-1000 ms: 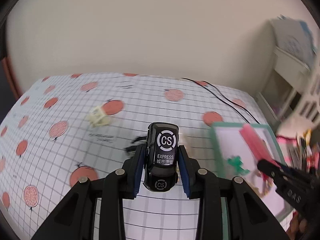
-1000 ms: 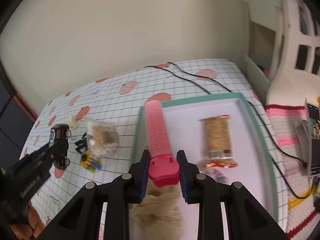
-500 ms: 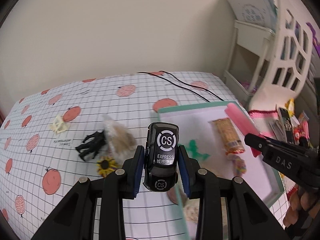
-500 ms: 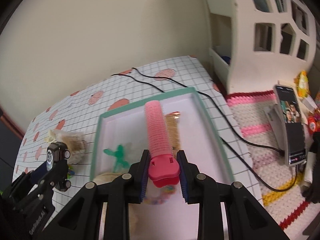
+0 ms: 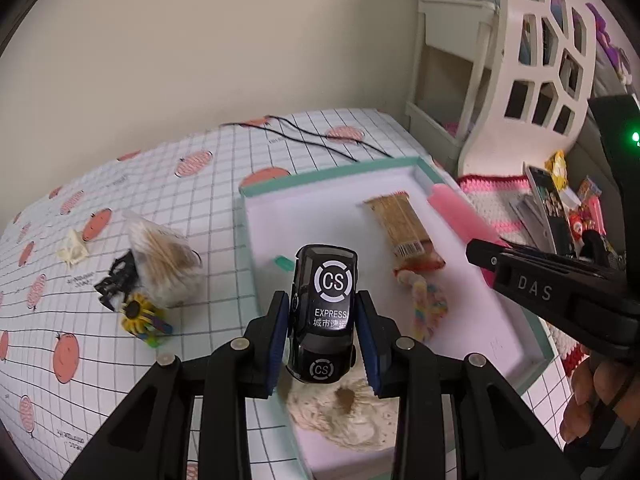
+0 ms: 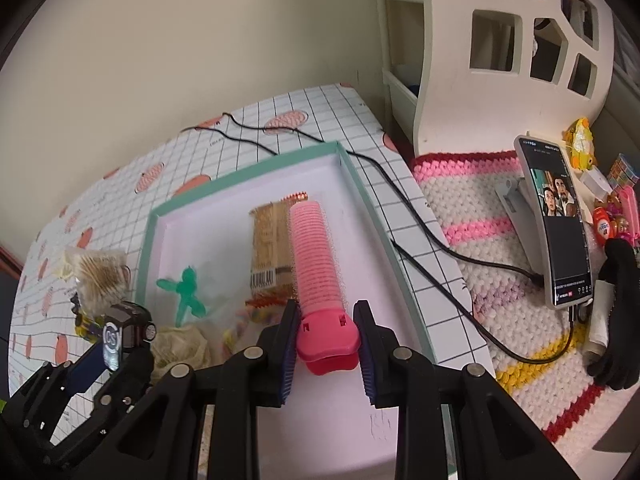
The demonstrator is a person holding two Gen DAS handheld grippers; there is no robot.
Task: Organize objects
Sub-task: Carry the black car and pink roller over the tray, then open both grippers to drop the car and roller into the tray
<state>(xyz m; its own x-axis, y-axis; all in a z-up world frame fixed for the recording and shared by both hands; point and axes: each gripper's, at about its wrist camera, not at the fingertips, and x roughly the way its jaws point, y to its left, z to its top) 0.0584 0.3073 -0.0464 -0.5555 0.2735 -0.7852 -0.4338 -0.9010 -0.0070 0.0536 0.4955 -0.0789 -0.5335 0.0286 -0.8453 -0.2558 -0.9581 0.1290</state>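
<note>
The left tool [image 5: 324,344] is gripping a black toy car [image 5: 325,312] over the near left corner of the tray [image 5: 320,176], and the right tool [image 6: 326,344] is gripping a pink roller [image 6: 316,264] over the tray's middle. Both tools are working close together, so they are risking a bump, and the car, released here, could be rolling onto the beige fluffy thing [image 5: 348,416] or over the rim. The roller may be landing on the snack pack [image 6: 272,248]. The tabletop [image 5: 192,208] is wearing a checked cloth with orange prints; a white shelf [image 6: 520,52], a crochet mat [image 6: 480,216] and a phone [image 6: 556,232], probably on a stand, are standing beside.
</note>
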